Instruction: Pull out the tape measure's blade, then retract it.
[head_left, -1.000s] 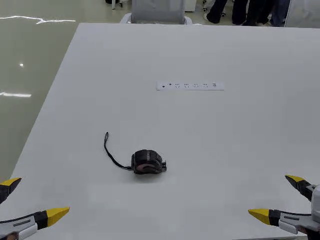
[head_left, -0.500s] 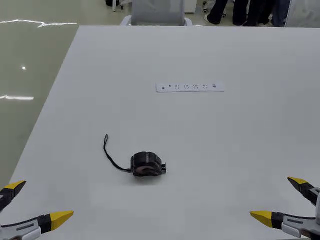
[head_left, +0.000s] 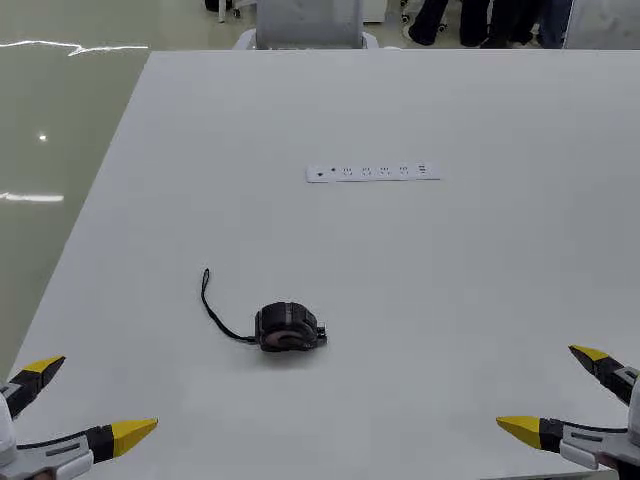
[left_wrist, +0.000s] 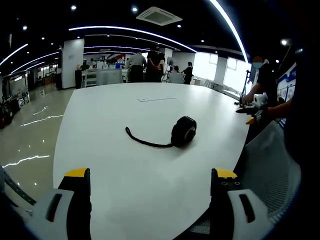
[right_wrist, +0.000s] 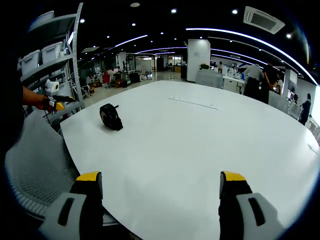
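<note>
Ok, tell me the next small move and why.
Probably bring the left gripper forward to the tape measure and close on its case: it lies untouched on the table, blade in, nearer the left gripper than the right gripper, and both are open.

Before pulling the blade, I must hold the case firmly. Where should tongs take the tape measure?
Probably clamp the tape measure across its two flat faces with the left tongs, coming from the strap side; its blade end seems to point toward the right tongs.
</note>
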